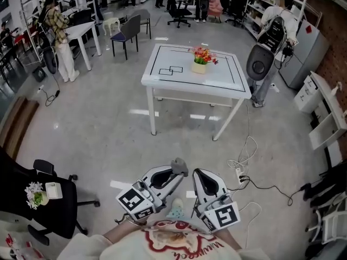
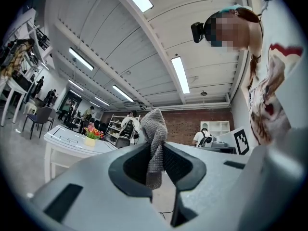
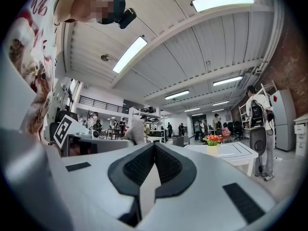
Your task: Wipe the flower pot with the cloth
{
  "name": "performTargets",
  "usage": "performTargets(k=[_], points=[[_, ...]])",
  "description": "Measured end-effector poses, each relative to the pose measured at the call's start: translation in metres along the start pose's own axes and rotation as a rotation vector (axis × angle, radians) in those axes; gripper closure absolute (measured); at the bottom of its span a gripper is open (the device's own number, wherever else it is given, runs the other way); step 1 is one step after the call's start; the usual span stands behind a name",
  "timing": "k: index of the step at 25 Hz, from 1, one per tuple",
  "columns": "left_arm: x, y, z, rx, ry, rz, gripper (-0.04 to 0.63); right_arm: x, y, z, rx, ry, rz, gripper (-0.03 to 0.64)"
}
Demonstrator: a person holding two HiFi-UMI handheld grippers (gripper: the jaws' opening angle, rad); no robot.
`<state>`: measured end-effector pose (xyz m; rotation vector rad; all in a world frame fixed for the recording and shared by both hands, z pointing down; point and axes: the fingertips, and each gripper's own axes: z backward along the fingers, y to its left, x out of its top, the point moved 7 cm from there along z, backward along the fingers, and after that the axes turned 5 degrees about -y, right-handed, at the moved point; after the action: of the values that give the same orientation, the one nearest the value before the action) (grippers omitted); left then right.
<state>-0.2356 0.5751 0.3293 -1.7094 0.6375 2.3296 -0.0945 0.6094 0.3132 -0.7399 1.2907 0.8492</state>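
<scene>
The flower pot [image 1: 199,67], pale yellow with red and orange flowers [image 1: 204,54], stands on a white table [image 1: 168,79] a few metres ahead of me. Both grippers are held low by my body, far from the table. My left gripper [image 1: 176,173] is shut on a grey knitted cloth [image 1: 180,166], which sticks up above its jaws. In the left gripper view the cloth [image 2: 155,129] hangs pinched between the dark pads, with the flower pot [image 2: 90,141] small at the left. My right gripper [image 1: 196,172] is shut and holds nothing. The right gripper view shows the flower pot [image 3: 212,148] far off.
A black office chair [image 1: 54,199] stands at my left. Cables and a power strip [image 1: 239,173] lie on the floor to my right. A black round machine [image 1: 259,64] stands by the table's right end, a grey chair [image 1: 128,32] beyond its left. White shelves [image 1: 325,112] line the right wall.
</scene>
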Motion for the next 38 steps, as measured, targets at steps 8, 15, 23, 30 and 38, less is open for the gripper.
performTargets(k=[8, 15, 23, 30, 38], points=[[-0.014, 0.04, -0.078, 0.004, 0.004, -0.008, 0.534, -0.004, -0.085, -0.027, -0.007, -0.008, 0.009, 0.617], [-0.022, 0.048, -0.116, 0.013, -0.025, 0.016, 0.534, -0.014, -0.127, -0.035, -0.005, 0.001, -0.019, 0.617], [-0.031, 0.061, -0.126, 0.031, 0.016, 0.03, 0.534, -0.018, -0.137, -0.047, 0.025, 0.011, -0.025, 0.617], [-0.026, 0.056, -0.132, 0.025, 0.012, 0.027, 0.534, -0.012, -0.14, -0.052, 0.038, 0.003, -0.022, 0.617], [-0.028, 0.071, -0.131, 0.047, 0.022, 0.027, 0.534, -0.021, -0.143, -0.068, 0.07, 0.003, -0.036, 0.617]])
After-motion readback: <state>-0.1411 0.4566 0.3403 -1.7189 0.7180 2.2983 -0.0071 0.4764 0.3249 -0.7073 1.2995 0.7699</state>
